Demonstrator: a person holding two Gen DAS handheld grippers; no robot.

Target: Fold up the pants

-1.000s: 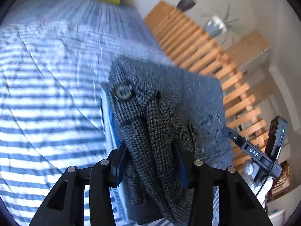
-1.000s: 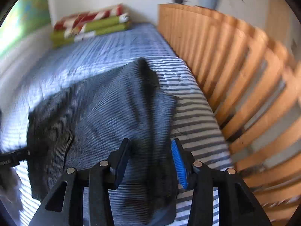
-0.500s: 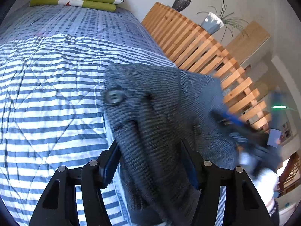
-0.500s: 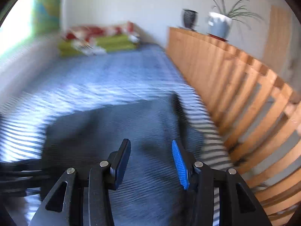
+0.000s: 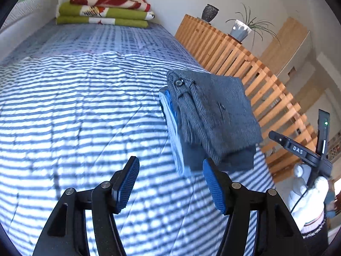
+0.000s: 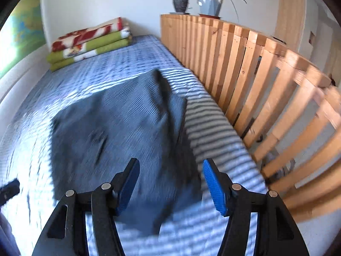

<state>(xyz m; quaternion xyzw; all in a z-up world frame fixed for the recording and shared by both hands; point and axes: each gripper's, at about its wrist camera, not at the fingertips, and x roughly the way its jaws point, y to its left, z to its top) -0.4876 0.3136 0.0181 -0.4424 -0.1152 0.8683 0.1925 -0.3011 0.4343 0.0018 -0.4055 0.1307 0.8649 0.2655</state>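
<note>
The folded grey checked pants [image 5: 211, 115], button upward, lie on top of a small stack of folded clothes [image 5: 173, 132] on the striped bed [image 5: 74, 117], near the rail side. My left gripper [image 5: 170, 183] hangs back from the stack, to its left. Its jaws are opening and nothing is between them. In the right wrist view the pants [image 6: 119, 132] are blurred. My right gripper [image 6: 170, 185] hovers over their near edge with its jaws opening, and the pads press on nothing. A white-gloved hand [image 5: 309, 194] holds the right gripper's black body [image 5: 298, 149].
A wooden slatted rail [image 6: 245, 68] runs along the bed's right side. Folded green and red blankets [image 5: 104, 8] lie at the head of the bed. A dark vase [image 6: 180, 2] and a potted plant [image 6: 210, 2] stand on the rail's top.
My left gripper let go of the pants' waistband, opened and drew back to the left. My right gripper opened wider and backed off. The pants now rest on the stack.
</note>
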